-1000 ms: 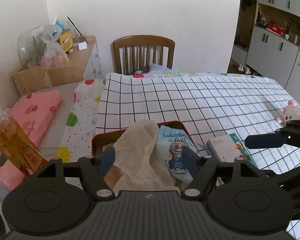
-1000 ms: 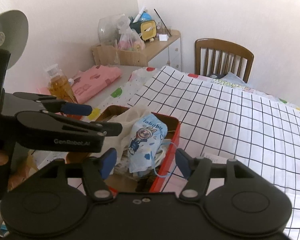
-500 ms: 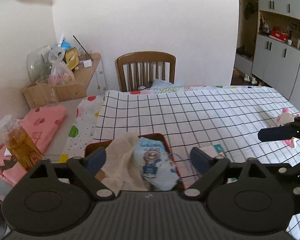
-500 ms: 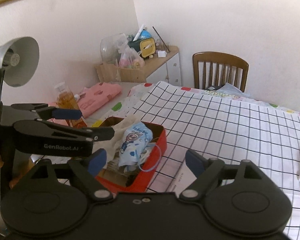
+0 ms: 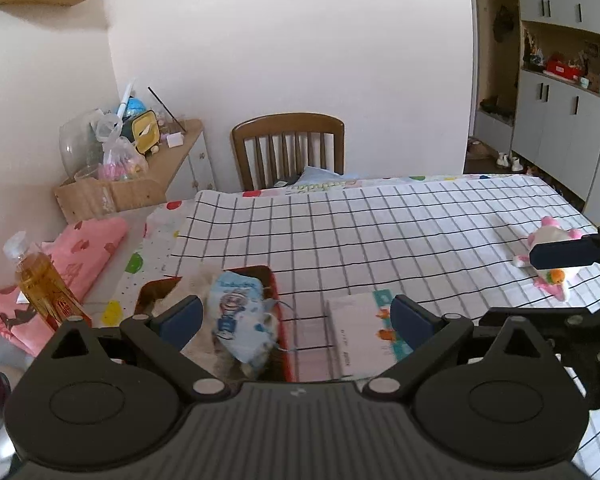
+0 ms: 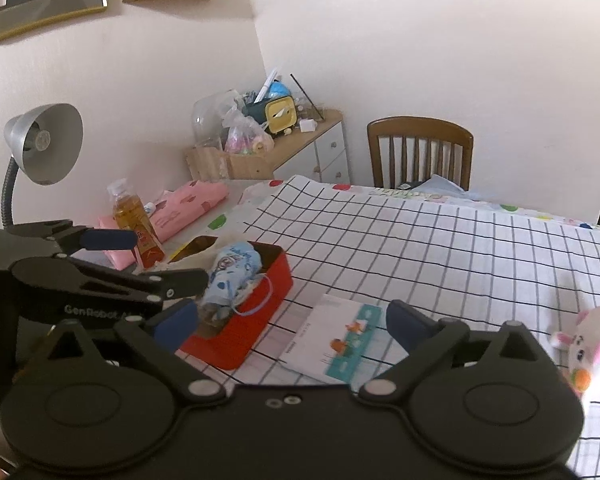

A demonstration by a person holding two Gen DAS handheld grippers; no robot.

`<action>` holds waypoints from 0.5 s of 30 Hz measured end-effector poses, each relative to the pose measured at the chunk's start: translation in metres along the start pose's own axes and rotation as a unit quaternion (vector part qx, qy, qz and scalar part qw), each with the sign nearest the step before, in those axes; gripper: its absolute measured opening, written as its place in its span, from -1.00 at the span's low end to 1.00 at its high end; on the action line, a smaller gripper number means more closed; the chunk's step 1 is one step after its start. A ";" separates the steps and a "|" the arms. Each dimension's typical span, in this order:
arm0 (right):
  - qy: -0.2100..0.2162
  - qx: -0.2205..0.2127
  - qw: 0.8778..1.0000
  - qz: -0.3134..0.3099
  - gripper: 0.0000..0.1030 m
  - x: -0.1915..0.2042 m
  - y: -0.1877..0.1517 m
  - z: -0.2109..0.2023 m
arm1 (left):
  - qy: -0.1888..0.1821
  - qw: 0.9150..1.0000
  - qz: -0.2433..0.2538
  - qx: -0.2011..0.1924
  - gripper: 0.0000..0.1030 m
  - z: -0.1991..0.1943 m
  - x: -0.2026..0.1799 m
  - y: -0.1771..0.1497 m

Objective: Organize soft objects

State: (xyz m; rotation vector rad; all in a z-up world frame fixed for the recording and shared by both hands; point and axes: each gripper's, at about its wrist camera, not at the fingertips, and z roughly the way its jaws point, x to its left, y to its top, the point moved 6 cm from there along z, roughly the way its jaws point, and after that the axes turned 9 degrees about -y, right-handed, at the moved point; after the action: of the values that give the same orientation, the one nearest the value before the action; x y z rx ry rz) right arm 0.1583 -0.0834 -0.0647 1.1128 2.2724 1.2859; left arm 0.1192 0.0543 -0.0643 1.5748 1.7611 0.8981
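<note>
A red tin box (image 5: 277,304) (image 6: 240,336) stands at the near left of the checked tablecloth. In it lie a cream cloth (image 5: 200,346) and a blue printed mask pack (image 5: 240,320) (image 6: 230,272). My left gripper (image 5: 296,318) hangs back from and above the box, its jaws opening with nothing between them. My right gripper (image 6: 292,322) is also opening and holds nothing. A white tissue pack (image 5: 360,332) (image 6: 332,340) lies right of the box. A pink and white plush toy (image 5: 548,276) (image 6: 592,340) lies far right, behind the right gripper's finger (image 5: 564,254).
A bottle of amber liquid (image 5: 44,288) and folded pink fabric (image 5: 88,248) sit left of the box. A desk lamp (image 6: 44,144) stands at the far left. A wooden chair (image 5: 288,148) is at the table's far edge, beside a cluttered side cabinet (image 5: 140,160).
Both grippers drew back and a little upward from the red box while their jaws widened. The cloth and the mask pack stayed in the box. The plush toy came into fuller view.
</note>
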 end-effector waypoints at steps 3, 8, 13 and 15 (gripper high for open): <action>0.000 -0.003 1.000 0.001 0.99 -0.010 -0.004 -0.008 | -0.015 1.000 -0.014 0.000 0.96 -0.003 -0.012 -0.001; 0.002 -0.003 1.000 0.003 0.99 -0.024 -0.011 -0.019 | -0.020 0.999 -0.036 -0.003 0.96 -0.008 -0.028 -0.003; 0.004 -0.007 1.000 0.002 0.99 -0.036 -0.017 -0.033 | -0.010 0.999 -0.037 -0.006 0.96 -0.014 -0.043 -0.003; 0.004 -0.010 1.000 0.005 0.99 -0.040 -0.019 -0.039 | -0.009 0.999 -0.040 -0.006 0.96 -0.017 -0.049 -0.004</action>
State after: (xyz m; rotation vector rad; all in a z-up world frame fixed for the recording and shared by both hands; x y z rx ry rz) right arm 0.1528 -0.1417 -0.0631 1.1148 2.2572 1.3176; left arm 0.1088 0.0036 -0.0574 1.4899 1.7902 0.8517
